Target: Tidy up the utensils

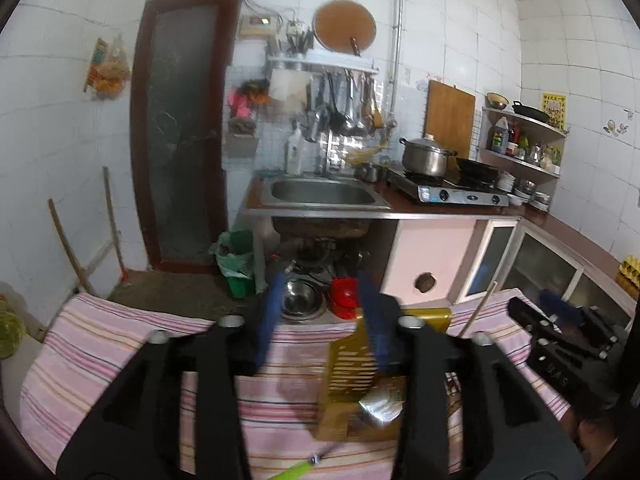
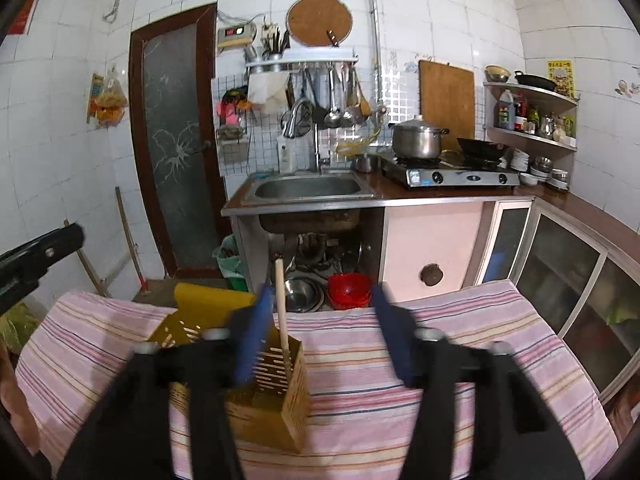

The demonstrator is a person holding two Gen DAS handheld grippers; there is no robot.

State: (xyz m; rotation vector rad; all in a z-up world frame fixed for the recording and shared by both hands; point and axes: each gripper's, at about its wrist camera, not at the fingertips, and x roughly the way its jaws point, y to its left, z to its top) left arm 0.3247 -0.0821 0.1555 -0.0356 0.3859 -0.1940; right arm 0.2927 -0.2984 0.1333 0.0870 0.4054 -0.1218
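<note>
**Both hand-held grippers hang released around the caddy**

The right hand-held gripper (image 2: 318, 332) sits over the striped cloth with its blue fingers (image 2: 250, 344) spread and nothing between the pads — released, gripping nothing. Just to its left, close under the left finger, stands the yellow slotted utensil caddy (image 2: 276, 384), set near the middle of the cloth-covered desk (image 2: 480, 360). One wooden stick (image 2: 282, 312), a chopstick or spoon handle by the look of it, already stands in the caddy, its long axis near upright and leaning slightly away toward the far edge.

Over to the left hand-held gripper (image 1: 320, 320): also released, pads bare. From here the caddy lies ahead and to the right, partly behind the right blue finger. Near the front edge, between the black arms of this tool, lies a green-handled utensil (image 1: 296, 470) with a thin metal neck, only partly in view, its long axis slanting up to the right toward the caddy. Something shiny and metallic (image 1: 380, 406) sits beside the caddy's base; too blurred to name.

My read: the green-handled piece is the next candidate, and the left tool is the nearer one, though it would have to draw back toward the front edge and close across that slanted handle.

Textures: hard perforated plastic, smooth pale wood, soft wrinkling cloth that could drag.
</note>
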